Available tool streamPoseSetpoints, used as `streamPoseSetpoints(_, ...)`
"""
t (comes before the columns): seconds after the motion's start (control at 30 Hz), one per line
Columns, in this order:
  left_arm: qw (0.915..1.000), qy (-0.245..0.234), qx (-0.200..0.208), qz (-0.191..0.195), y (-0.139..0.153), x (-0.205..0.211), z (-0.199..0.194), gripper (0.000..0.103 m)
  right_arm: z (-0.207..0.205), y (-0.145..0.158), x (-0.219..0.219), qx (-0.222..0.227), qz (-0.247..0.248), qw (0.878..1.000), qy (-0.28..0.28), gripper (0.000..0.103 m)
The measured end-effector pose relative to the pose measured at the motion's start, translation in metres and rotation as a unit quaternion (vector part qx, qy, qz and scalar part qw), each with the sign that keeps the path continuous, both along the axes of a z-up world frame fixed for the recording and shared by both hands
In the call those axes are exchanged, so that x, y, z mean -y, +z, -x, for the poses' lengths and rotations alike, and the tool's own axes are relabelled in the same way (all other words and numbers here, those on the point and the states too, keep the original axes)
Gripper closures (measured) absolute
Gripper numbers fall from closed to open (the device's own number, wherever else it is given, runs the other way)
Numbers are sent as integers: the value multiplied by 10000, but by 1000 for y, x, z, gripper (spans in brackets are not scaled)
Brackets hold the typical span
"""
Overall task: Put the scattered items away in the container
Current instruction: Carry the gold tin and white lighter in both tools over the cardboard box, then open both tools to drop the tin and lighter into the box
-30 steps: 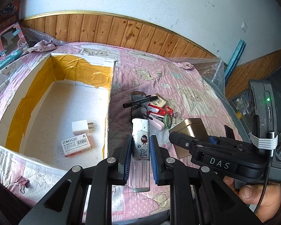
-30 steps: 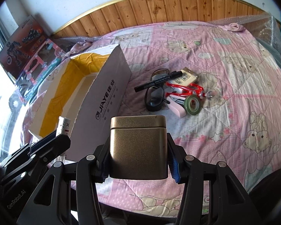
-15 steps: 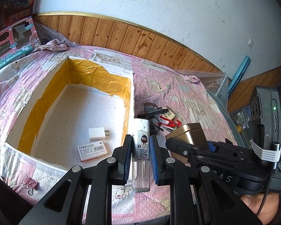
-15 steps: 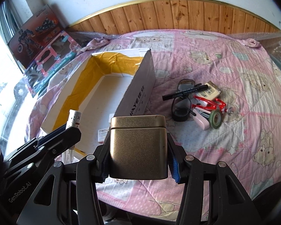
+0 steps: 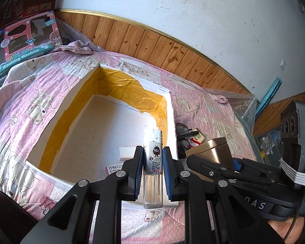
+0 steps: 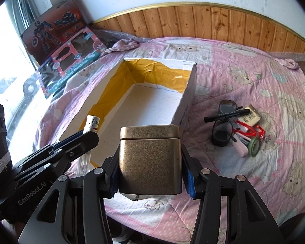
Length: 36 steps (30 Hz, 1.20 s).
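Gold tin (image 6: 150,160) and clear lighter (image 5: 153,162), both claw-held, above white yellow-taped box (image 5: 75,109).

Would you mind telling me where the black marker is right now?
In the right wrist view, the marker lies on the quilt right of the box, across the glasses in the leftover pile.

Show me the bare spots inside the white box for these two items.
The white cardboard box has bare floor from its yellow-taped far wall to mid-floor, also along the left wall. The near right corner is taken: a white charger block and small printed staple box lie there. Outside, the black marker cluster crowds the quilt.
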<state>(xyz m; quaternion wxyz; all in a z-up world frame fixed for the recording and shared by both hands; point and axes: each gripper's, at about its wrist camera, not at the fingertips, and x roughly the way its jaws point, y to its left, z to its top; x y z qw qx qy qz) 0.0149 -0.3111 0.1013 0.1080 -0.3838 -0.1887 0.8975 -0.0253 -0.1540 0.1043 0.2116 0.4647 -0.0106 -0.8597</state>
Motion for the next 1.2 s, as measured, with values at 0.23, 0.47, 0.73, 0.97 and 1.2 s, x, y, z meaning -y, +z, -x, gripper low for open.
streamPoseSetpoints(0.23, 9998, 176, 76, -84, -4, 21, 9, 83, 7, 4, 23, -62, -13, 9996, 262, 50)
streamPoseSetpoints(0.47, 9993, 308, 100, -168, -4, 37, 26, 83, 21, 4, 44, -108, -88, 9987, 498, 50)
streamPoseSetpoints(0.73, 9986, 457, 219, -119, -6, 49, 58, 83, 53, -3, 62, -48, -138, 9975, 695, 50)
streamPoseSetpoints(0.97, 9967, 581, 575, -5, -19, 52, 90, 83, 84, -15, 70, -17, -305, 9963, 808, 50)
streamPoseSetpoints(1.2, 9929, 617, 979, 274, -36, 47, 124, 83, 124, -30, 76, 58, -518, 9946, 903, 50)
